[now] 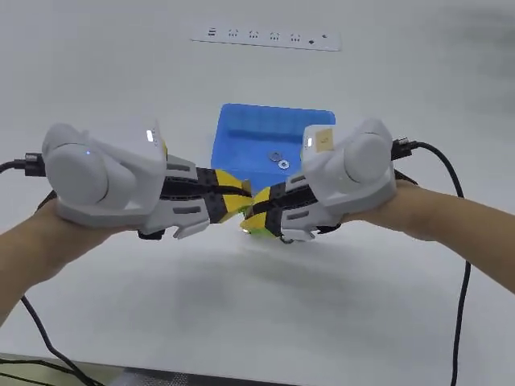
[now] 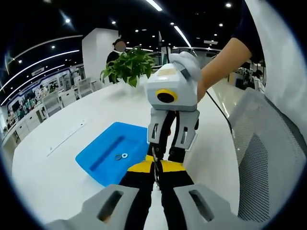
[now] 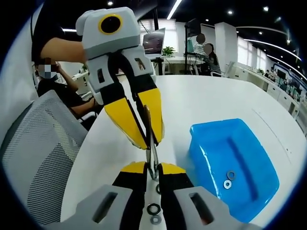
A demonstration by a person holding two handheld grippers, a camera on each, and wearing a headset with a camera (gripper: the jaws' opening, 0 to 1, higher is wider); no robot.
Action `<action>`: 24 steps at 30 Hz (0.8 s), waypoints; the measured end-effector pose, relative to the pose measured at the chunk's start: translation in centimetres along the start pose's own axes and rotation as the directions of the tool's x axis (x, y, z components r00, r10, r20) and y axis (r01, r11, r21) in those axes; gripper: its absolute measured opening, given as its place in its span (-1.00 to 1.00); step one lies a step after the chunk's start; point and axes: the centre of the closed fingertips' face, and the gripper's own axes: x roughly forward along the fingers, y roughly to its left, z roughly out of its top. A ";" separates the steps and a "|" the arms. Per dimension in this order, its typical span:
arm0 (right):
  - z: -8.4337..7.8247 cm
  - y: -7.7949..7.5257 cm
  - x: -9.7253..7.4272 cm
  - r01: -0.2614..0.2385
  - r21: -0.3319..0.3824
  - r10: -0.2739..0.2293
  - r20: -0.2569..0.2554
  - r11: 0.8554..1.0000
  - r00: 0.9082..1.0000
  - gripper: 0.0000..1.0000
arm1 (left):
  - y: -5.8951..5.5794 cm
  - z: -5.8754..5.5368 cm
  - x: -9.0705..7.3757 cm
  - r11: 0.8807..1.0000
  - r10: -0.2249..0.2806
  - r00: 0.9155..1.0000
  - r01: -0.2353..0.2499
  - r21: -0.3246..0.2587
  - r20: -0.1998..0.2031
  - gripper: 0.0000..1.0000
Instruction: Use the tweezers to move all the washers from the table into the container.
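Nearest, two loose washers [image 3: 154,209] lie on the white table [image 3: 201,100] just below the right gripper [image 3: 153,168], whose jaws are closed narrow on the thin metal tweezers [image 3: 151,155]. The left gripper [image 3: 149,140], facing it, pinches the same tweezers from the opposite side. Beyond stands the blue container [image 3: 240,143] with two more washers [image 3: 227,184] inside (light, hard, flat rings, probably slippery: best nipped across the rim with the tweezer tips).
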 end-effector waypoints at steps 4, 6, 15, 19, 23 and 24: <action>0.1 0.1 0.1 0.004 -0.011 -0.004 -0.006 1.000 1.000 -0.80 | 0.0 0.0 -0.1 1.000 0.003 1.000 -0.003 -0.007 0.000 -0.85; 0.2 0.2 0.1 0.003 -0.015 -0.003 -0.006 1.000 1.000 -0.80 | -0.1 0.1 -0.2 1.000 0.001 1.000 -0.001 -0.006 0.003 -0.85; 1.0 0.2 -0.1 0.015 -0.014 -0.015 0.013 1.000 1.000 -0.80 | 0.1 0.3 -0.5 1.000 0.002 1.000 -0.002 0.004 0.010 -0.83; 1.1 0.5 -0.3 0.001 -0.011 -0.001 0.014 1.000 1.000 -0.81 | -0.2 0.4 -0.6 1.000 -0.018 1.000 0.017 0.022 0.014 -0.84; 1.1 1.3 -0.4 -0.041 -0.001 0.041 0.023 0.999 0.999 -0.81 | -0.7 0.6 -0.9 0.998 -0.060 0.998 0.059 0.032 0.019 -0.84; 1.1 1.3 -0.4 -0.046 0.003 0.046 0.024 0.999 0.999 -0.81 | -0.8 0.6 -0.9 0.997 -0.063 0.998 0.063 0.034 0.018 -0.85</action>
